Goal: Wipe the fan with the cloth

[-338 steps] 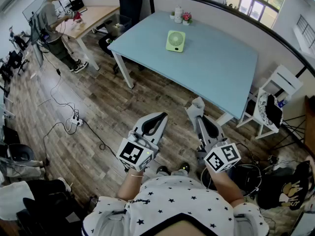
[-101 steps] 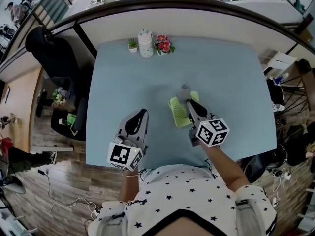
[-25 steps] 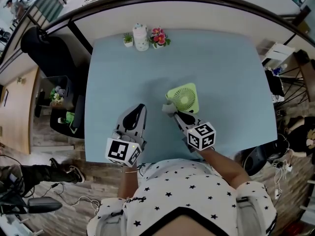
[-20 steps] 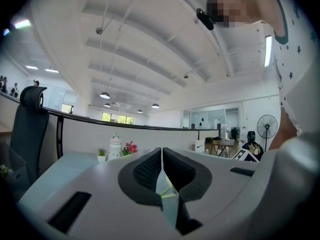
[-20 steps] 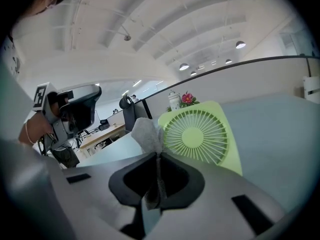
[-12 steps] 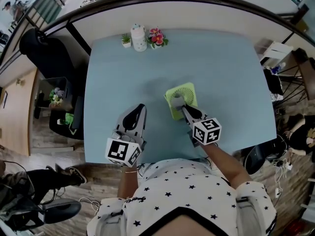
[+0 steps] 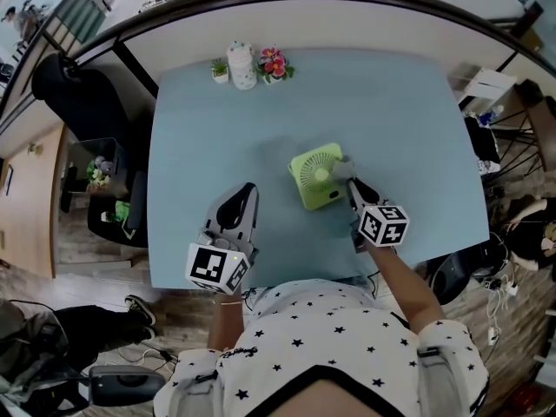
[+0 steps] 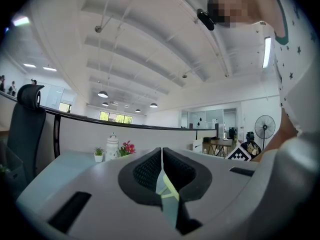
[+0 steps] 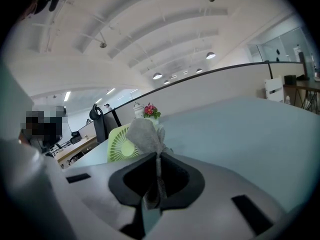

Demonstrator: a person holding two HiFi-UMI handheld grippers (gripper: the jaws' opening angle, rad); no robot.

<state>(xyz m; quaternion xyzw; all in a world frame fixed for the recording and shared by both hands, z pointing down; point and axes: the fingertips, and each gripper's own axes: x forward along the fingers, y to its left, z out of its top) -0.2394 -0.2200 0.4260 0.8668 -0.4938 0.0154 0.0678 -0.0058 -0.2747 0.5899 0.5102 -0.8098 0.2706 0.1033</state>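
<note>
At the near edge of the worktop (image 7: 408,102), the left claw (image 7: 246,191) is clenched with nothing between its jaws, well left of the fan (image 7: 314,174). Further in, the right claw (image 7: 347,174) grasps the grey cloth (image 7: 342,167). The bunched end of the cloth sits at the right edge of the green fan, mid-worktop. Along the far edge stand a small potted plant (image 7: 217,69), a white jar (image 7: 238,64) and pink flowers (image 7: 272,62).
</note>
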